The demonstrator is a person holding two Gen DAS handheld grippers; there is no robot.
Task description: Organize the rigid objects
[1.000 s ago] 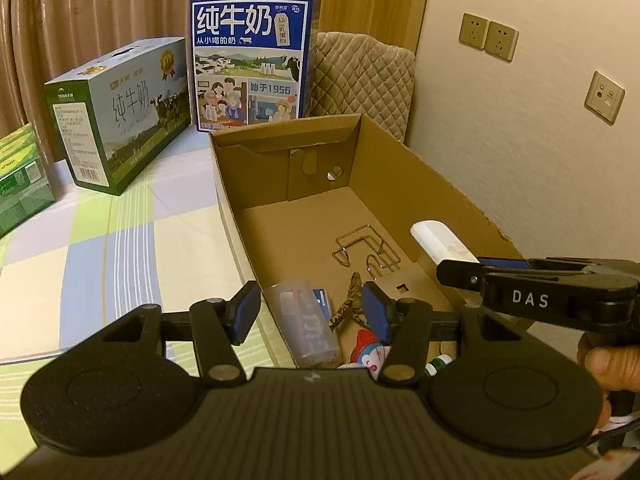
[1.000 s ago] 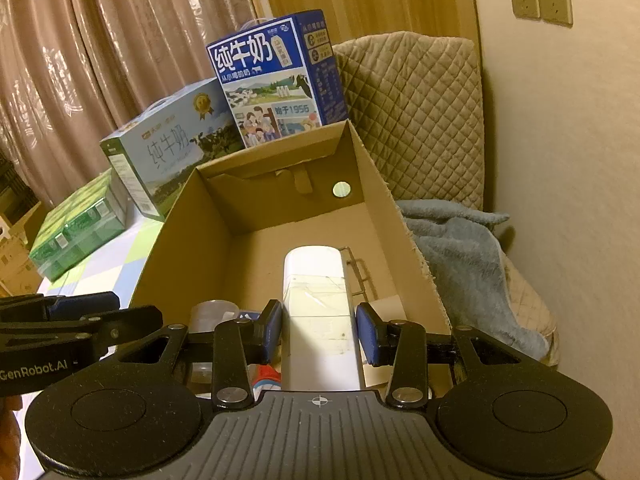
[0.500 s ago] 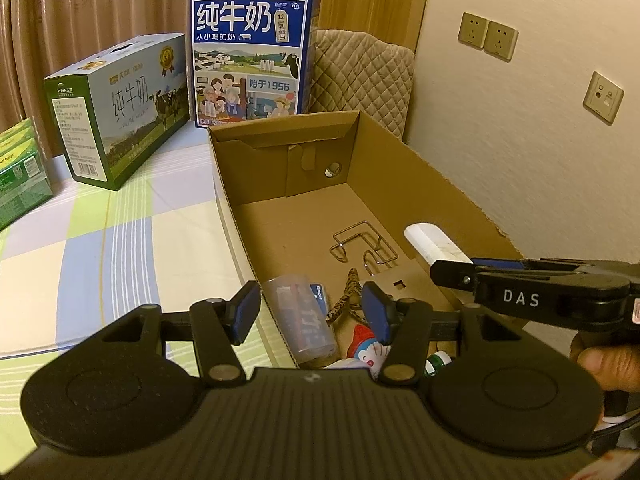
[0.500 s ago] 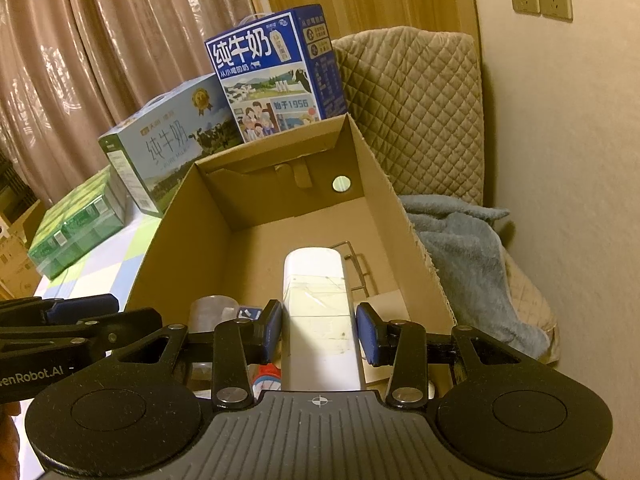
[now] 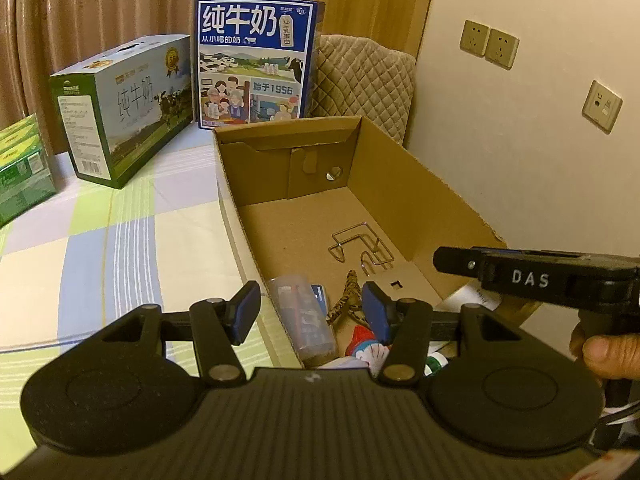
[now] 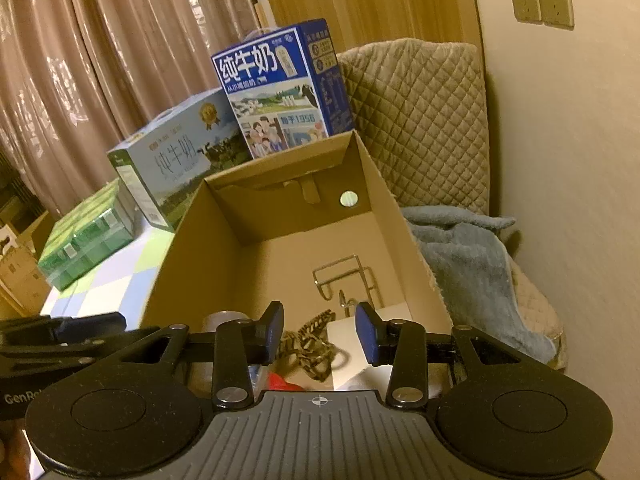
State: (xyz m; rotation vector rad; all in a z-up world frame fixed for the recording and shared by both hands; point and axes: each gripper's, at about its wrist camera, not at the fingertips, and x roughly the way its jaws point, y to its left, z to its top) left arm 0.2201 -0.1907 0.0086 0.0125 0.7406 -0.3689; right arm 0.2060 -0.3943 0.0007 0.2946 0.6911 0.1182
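Tube (image 5: 305, 318) lengthwise along box (image 5: 400, 184)

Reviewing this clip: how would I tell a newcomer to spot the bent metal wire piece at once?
Find the open cardboard box on the checked cloth, in front of the tall blue milk carton. On its bare floor, past the clutter at the near end, lies the wire rack. It is the only thin, shiny, see-through frame there; the clear plastic tube and braided cord nearby are bulkier.

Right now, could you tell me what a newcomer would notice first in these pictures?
The open cardboard box fills the middle, a wire rack on its floor. A tall blue milk carton stands behind it. The left gripper and right gripper hover open over its near end.
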